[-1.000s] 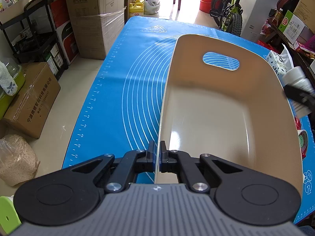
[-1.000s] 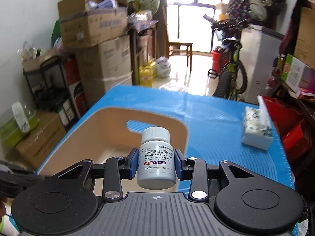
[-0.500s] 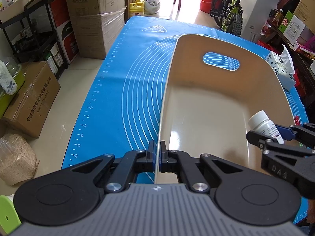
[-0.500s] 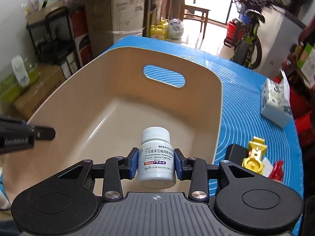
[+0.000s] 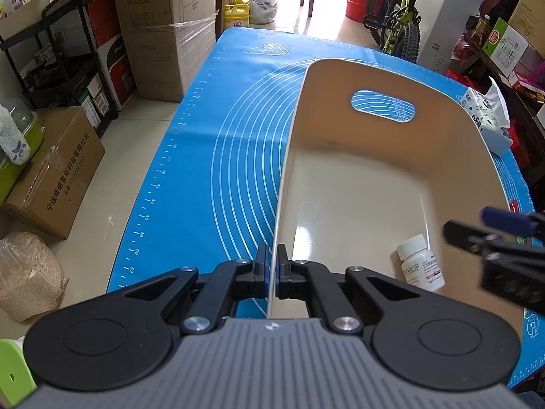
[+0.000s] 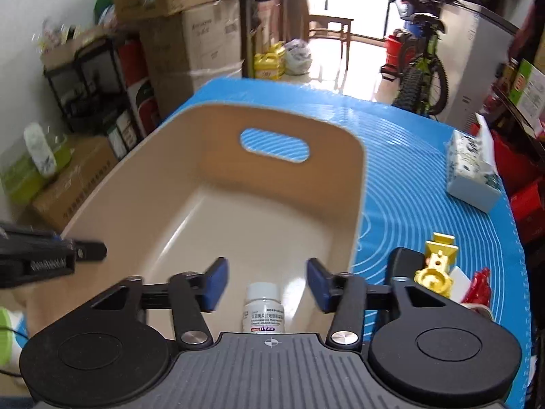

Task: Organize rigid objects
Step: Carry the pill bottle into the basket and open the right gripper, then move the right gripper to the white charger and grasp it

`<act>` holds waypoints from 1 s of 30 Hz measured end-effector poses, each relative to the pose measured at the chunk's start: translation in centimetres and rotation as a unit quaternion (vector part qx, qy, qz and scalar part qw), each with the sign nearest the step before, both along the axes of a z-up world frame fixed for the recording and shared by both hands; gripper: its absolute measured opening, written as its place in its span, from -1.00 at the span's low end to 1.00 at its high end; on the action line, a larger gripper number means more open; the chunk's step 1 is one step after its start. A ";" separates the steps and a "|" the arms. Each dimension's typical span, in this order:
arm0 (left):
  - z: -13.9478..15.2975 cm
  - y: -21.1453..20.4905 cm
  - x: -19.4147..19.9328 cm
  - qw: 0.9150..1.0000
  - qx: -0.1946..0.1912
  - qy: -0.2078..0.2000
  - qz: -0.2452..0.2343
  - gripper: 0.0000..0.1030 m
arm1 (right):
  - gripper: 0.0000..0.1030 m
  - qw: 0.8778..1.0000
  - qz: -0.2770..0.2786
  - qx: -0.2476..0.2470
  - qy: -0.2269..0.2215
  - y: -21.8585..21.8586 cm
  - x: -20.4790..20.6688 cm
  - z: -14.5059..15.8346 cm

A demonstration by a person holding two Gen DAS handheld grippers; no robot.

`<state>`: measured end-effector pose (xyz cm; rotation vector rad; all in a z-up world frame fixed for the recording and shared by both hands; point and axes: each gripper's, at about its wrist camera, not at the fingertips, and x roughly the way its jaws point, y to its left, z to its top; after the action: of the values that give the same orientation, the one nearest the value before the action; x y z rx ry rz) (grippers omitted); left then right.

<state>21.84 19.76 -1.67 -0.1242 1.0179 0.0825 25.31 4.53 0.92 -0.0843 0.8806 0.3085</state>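
Observation:
A beige bin (image 5: 442, 129) (image 6: 354, 204) with a handle slot stands on the blue mat (image 5: 218, 143). My left gripper (image 5: 274, 274) is shut on the bin's near left rim. A white pill bottle (image 5: 421, 261) (image 6: 263, 310) stands upright on the bin floor near the right wall. My right gripper (image 6: 267, 284) is open and empty, just above the bottle, and it also shows at the right edge of the left wrist view (image 5: 507, 238).
On the mat right of the bin lie a yellow toy (image 6: 436, 266), a red object (image 6: 480, 286) and a black item (image 6: 405, 259). A tissue pack (image 6: 473, 173) sits farther right. Boxes, a shelf and a bicycle (image 5: 395, 24) surround the table.
My right gripper opened and let go of the pill bottle, which now stands on the bin floor. The right gripper has lifted slightly. The left gripper has not moved.

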 end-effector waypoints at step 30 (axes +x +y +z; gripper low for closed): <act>0.0 0.1 0.0 1.000 -0.003 0.000 0.001 -0.91 | 0.35 0.988 -0.155 -0.012 0.007 -14.2 -4.7 -1.8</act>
<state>21.80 19.91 -1.62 -0.1300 1.0175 0.0813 20.63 -9.69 -0.85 0.0336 0.8973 0.0075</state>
